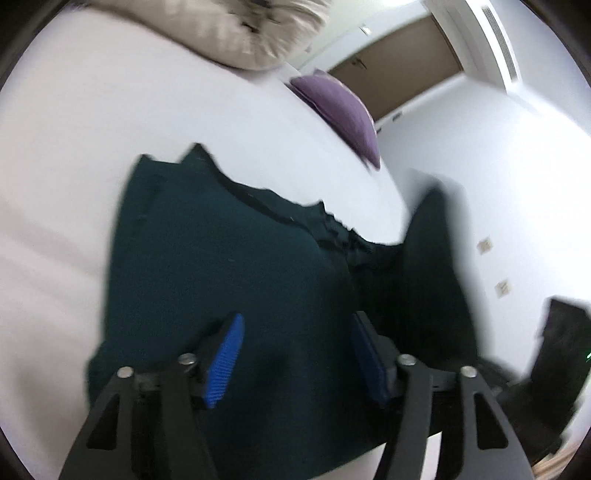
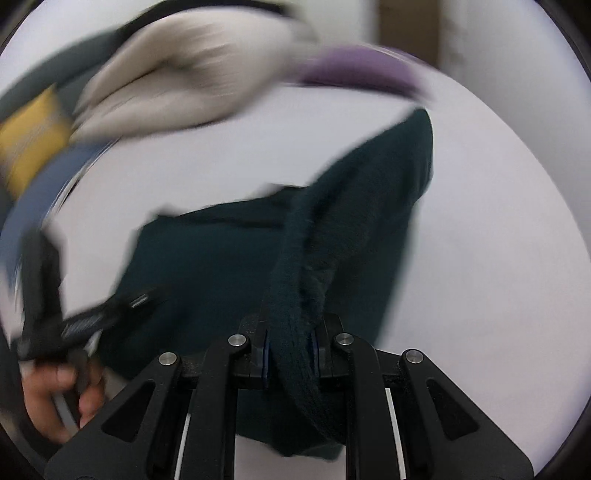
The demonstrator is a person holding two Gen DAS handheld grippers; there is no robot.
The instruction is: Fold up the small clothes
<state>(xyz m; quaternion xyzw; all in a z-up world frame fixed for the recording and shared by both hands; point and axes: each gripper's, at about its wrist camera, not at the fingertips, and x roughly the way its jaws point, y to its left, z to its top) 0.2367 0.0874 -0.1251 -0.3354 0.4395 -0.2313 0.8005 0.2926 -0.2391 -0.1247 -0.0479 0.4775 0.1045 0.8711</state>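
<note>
Right gripper [image 2: 290,350] pinches a rolled edge of the dark teal knit garment [image 2: 207,266], lifted off the white bed surface [image 2: 229,155]. Left gripper [image 1: 293,354] spread above the cloth, holding nothing. Judged step: mid-fold, carrying a flap across. Next: lay the edge flat, aligned. Fabric thick, limp, partly doubled. Beyond: beige cushion [image 1: 255,33], purple pillow [image 1: 343,110].

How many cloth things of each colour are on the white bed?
Dark green garment: 1
Purple cloth: 1
Beige cloth: 1
Total: 3
The right gripper pinches a fold of the green one.
</note>
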